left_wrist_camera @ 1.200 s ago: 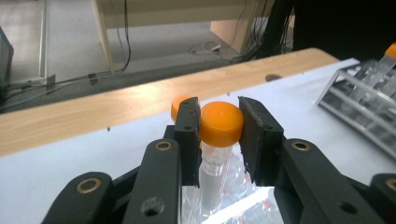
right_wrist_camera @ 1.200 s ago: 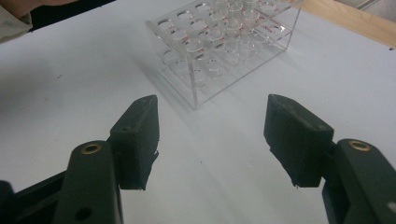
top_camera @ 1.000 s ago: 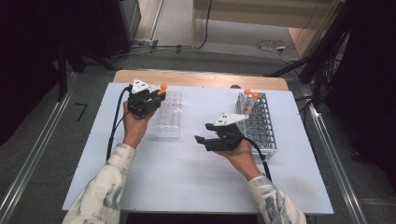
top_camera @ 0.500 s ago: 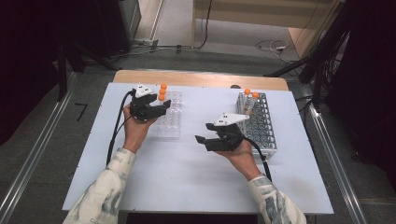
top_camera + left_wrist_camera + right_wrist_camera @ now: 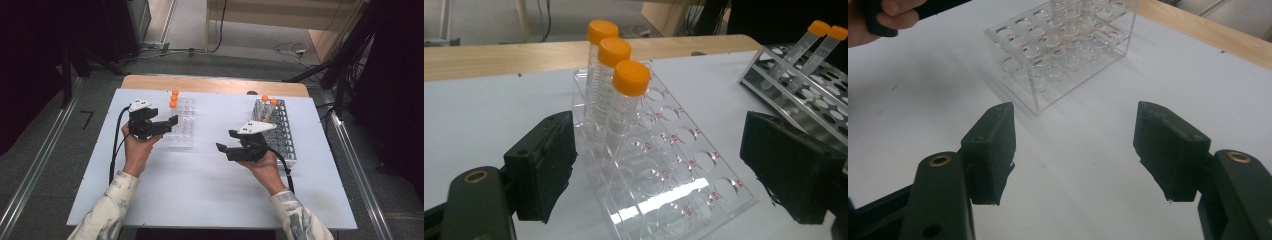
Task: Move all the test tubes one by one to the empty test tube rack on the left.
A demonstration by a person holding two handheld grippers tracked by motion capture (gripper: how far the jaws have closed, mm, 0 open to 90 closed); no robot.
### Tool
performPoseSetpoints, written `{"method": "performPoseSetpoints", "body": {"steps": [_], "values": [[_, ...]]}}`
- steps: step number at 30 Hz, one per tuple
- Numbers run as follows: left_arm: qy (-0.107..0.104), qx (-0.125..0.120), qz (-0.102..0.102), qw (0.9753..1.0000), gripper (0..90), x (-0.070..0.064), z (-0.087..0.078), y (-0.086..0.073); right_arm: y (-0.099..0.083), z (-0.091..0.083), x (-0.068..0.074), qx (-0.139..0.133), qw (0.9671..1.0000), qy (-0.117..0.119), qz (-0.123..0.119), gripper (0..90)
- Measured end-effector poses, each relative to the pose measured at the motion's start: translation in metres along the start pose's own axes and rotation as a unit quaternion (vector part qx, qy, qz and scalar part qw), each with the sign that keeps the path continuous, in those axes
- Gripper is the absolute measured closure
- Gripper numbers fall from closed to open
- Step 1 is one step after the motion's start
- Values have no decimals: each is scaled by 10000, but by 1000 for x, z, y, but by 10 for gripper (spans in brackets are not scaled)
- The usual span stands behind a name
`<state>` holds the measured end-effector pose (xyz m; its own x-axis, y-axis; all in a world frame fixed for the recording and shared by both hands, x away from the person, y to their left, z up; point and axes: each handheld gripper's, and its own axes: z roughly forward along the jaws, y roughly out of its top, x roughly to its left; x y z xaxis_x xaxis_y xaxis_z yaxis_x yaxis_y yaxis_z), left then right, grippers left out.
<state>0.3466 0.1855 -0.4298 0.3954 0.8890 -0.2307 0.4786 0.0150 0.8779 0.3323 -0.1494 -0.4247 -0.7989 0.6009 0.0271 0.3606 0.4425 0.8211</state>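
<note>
High view, left to right. The left gripper (image 5: 167,125), jaws spread and holding nothing, hovers at the left side of a clear plastic rack (image 5: 181,131) on the white table (image 5: 200,190). Three clear tubes with orange caps (image 5: 173,98) stand in the rack's far-left holes; in the left gripper view their lower ends blur behind the rack's glossy walls, and the rack's near corner is cut off by the frame. The right gripper (image 5: 226,141), jaws likewise wide apart and empty, hangs over bare table between the two racks. Behind it stands a metal wire rack (image 5: 282,131), partly hidden by the gripper's grey plate, with two more slim orange-capped tubes (image 5: 269,101) leaning at its far end.
</note>
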Motion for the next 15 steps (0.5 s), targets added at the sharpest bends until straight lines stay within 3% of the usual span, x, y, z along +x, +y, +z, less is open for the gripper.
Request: {"method": "performPoseSetpoints", "body": {"steps": [7, 15], "values": [[69, -44, 135, 9999, 159, -4, -14, -8, 2, -19, -17, -135, 9995, -229, 163, 314], [12, 3, 113, 9999, 117, -4, -17, -13, 1, -38, -35, -288, 9976, -547, 321, 308]]}}
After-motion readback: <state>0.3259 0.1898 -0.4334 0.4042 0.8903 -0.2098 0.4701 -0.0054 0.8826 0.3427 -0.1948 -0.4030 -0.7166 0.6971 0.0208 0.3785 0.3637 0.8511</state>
